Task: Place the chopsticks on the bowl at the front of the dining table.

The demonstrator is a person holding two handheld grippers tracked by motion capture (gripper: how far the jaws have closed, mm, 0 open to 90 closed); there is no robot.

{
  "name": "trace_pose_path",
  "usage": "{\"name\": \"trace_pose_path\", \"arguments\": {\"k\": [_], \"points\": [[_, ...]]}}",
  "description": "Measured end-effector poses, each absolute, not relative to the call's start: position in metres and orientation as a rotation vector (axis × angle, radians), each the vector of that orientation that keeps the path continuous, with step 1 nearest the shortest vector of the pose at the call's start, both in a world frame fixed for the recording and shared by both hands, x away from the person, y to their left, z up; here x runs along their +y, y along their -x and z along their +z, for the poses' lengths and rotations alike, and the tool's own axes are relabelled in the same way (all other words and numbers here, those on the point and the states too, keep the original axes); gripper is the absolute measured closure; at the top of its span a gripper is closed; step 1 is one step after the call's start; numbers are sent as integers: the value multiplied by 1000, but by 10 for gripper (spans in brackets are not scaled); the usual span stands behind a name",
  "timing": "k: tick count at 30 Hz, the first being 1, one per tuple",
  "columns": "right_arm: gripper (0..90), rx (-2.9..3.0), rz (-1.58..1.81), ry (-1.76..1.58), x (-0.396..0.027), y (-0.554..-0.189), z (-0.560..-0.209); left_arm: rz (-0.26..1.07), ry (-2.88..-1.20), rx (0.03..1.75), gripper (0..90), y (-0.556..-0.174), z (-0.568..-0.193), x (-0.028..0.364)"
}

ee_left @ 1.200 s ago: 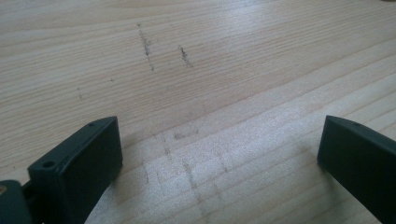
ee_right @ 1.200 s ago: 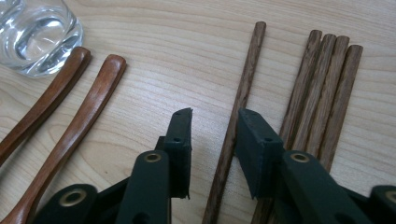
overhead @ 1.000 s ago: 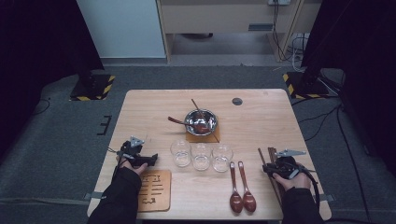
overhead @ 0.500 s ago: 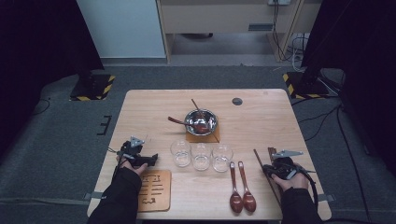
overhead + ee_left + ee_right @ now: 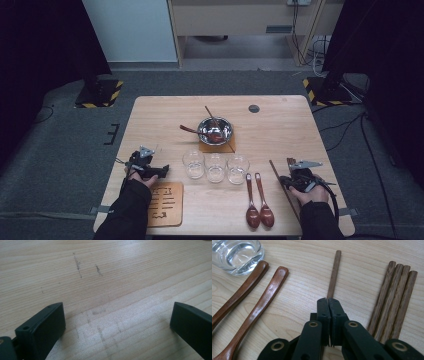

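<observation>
The right gripper has just been closing, and its fingers are clenched on 1 chopstick, which lies on the surface between 2 spoons and 4 chopsticks. The left gripper is held released over bare wood.

no readable words, brands or numbers anywhere. the wooden board at the near left of the worktop bears cut or engraved marks, too small and blurred to read as characters.
</observation>
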State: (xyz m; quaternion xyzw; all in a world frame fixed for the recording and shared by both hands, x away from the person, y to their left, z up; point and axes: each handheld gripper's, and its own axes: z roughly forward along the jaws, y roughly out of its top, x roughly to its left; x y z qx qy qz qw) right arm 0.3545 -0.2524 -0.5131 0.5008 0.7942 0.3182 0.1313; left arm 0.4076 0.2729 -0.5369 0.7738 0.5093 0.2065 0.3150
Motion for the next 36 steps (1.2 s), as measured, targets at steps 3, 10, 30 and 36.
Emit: {"name": "trace_pose_path", "arguments": {"k": [3, 10, 30, 36], "points": [[863, 2300, 930, -1457, -253, -354, -514, 544, -2039, 1342, 0, -408, -537, 273], [862, 2306, 922, -1447, -250, -354, -514, 544, -2039, 1342, 0, -408, -537, 273], [860, 2292, 930, -1438, -244, -359, -515, 544, -2038, 1342, 0, -408, -537, 273], [842, 2292, 914, -1434, -240, -360, -516, 544, -2038, 1342, 0, -408, -537, 273]]}}
